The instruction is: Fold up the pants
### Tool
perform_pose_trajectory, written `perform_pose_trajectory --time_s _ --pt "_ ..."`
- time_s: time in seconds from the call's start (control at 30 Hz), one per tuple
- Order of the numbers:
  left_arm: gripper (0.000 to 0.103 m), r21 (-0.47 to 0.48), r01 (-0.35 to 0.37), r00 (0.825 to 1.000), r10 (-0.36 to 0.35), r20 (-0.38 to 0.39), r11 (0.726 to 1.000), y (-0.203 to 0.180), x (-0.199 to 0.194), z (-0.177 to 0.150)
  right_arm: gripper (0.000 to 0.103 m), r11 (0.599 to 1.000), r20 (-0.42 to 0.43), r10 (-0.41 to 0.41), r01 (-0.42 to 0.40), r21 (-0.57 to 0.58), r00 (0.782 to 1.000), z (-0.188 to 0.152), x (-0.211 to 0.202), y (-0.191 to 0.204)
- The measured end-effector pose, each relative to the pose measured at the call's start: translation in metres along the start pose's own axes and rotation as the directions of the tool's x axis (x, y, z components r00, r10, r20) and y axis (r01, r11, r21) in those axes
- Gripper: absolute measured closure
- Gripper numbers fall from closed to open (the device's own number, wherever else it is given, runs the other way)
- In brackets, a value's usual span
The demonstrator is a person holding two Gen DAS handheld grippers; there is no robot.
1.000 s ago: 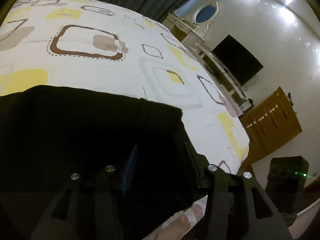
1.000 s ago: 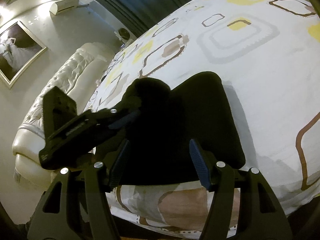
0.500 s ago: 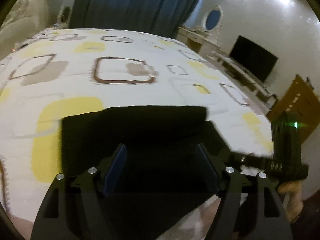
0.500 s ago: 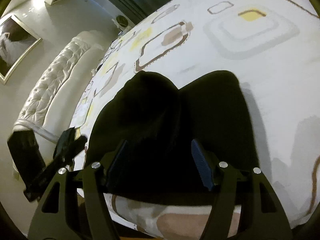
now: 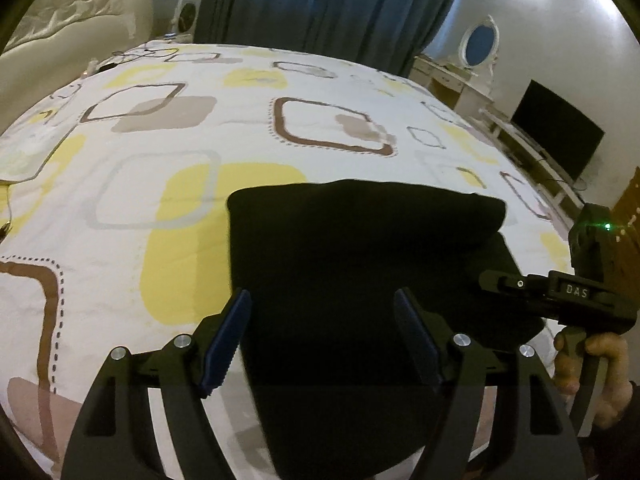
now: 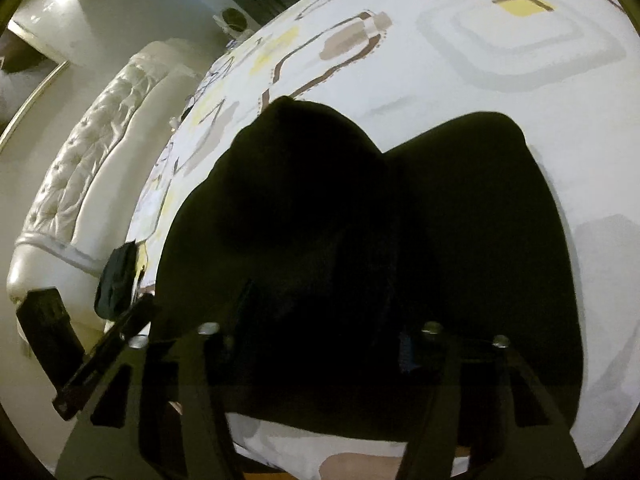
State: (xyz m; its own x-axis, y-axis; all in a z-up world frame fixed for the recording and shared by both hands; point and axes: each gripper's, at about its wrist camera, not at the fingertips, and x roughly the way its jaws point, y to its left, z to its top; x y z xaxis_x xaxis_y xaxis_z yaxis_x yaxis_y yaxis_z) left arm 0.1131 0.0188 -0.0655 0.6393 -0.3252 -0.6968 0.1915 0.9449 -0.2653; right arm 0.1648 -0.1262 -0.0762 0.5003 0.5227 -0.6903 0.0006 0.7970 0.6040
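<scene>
The black pants (image 5: 360,264) lie folded into a thick rectangle on the patterned bedsheet (image 5: 180,216), near its front edge. My left gripper (image 5: 322,328) stands open just above the near end of the pants, its blue pads (image 5: 226,340) clear of the cloth. The right gripper's body (image 5: 576,296), held in a hand (image 5: 600,364), reaches in at the pants' right side. In the right wrist view the pants (image 6: 460,220) fill the middle with a raised hump (image 6: 304,168). My right gripper (image 6: 324,332) sits low in the dark cloth. Its jaws are closing with cloth between them.
A cream tufted headboard (image 5: 80,20) borders the bed's far left, with dark blue curtains (image 5: 320,0) behind. A television (image 5: 556,136) and white dresser (image 5: 452,76) stand to the right. A small dark cloth (image 6: 116,280) lies at the bed's edge. The front edge is close below both grippers.
The left gripper opened, let go of the black cloth and swung leftward along the pants. The right gripper sank closer onto the pants and its jaws narrowed.
</scene>
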Motion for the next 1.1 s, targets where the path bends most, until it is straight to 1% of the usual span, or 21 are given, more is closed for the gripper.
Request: perform_pose_trajectory --time_s 0.03,0.07,0.1,0.13,0.23,0.33,0.47,0.6,0.77,0.83,0.93,1.1 --pt "0.03 -0.003 -0.002 1.0 0.002 0.0 1.0 0.002 0.0 -0.001 0.068 1.0 -0.004 0.004 -0.004 0.007 1.0 0.0 0.001 -0.001" --pt "0.03 -0.005 -0.003 1.0 0.003 -0.001 1.0 0.003 0.0 -0.002 0.072 1.0 -0.01 0.005 -0.005 0.008 1.0 0.0 0.002 -0.001" --pt "0.03 -0.007 -0.003 1.0 0.003 -0.003 1.0 0.004 0.0 -0.003 0.08 1.0 -0.011 -0.001 0.001 0.008 1.0 0.0 0.002 -0.001" --pt "0.03 -0.008 -0.007 1.0 0.007 -0.006 1.0 0.006 0.0 -0.004 0.084 1.0 -0.009 -0.005 0.005 0.007 1.0 0.0 0.002 -0.001" --pt "0.03 -0.006 -0.022 1.0 0.022 -0.008 1.0 0.008 0.001 -0.005 0.088 1.0 0.002 0.007 -0.007 0.01 1.0 -0.001 -0.002 -0.002" --pt "0.03 -0.006 -0.027 1.0 0.026 -0.005 1.0 0.009 0.0 -0.005 0.09 1.0 0.029 0.026 -0.026 0.009 0.999 0.001 -0.011 0.0" --pt "0.03 -0.004 -0.027 1.0 0.027 -0.004 1.0 0.009 -0.001 -0.005 0.09 0.999 0.092 0.044 -0.044 -0.01 0.995 0.004 -0.034 0.004" --pt "0.03 0.001 -0.024 1.0 0.024 -0.004 1.0 0.007 -0.001 -0.004 0.09 0.998 0.127 0.053 -0.055 0.012 0.99 0.007 -0.056 -0.006" --pt "0.03 0.005 -0.013 1.0 0.013 -0.008 1.0 0.003 0.003 -0.002 0.09 0.997 0.12 0.022 -0.031 0.074 0.993 -0.002 -0.066 -0.034" --pt "0.03 0.011 -0.007 1.0 0.008 -0.014 1.0 -0.001 0.005 -0.003 0.09 0.993 0.113 0.023 -0.035 0.11 0.993 -0.007 -0.065 -0.048" --pt "0.03 0.026 -0.003 1.0 0.004 -0.021 1.0 -0.007 0.007 -0.005 0.09 0.992 0.113 0.023 -0.037 0.124 0.993 -0.01 -0.064 -0.055" --pt "0.03 0.037 0.002 0.999 -0.001 -0.033 0.999 -0.016 0.012 -0.005 0.09 0.993 0.121 0.017 -0.032 0.117 0.993 -0.01 -0.065 -0.056"
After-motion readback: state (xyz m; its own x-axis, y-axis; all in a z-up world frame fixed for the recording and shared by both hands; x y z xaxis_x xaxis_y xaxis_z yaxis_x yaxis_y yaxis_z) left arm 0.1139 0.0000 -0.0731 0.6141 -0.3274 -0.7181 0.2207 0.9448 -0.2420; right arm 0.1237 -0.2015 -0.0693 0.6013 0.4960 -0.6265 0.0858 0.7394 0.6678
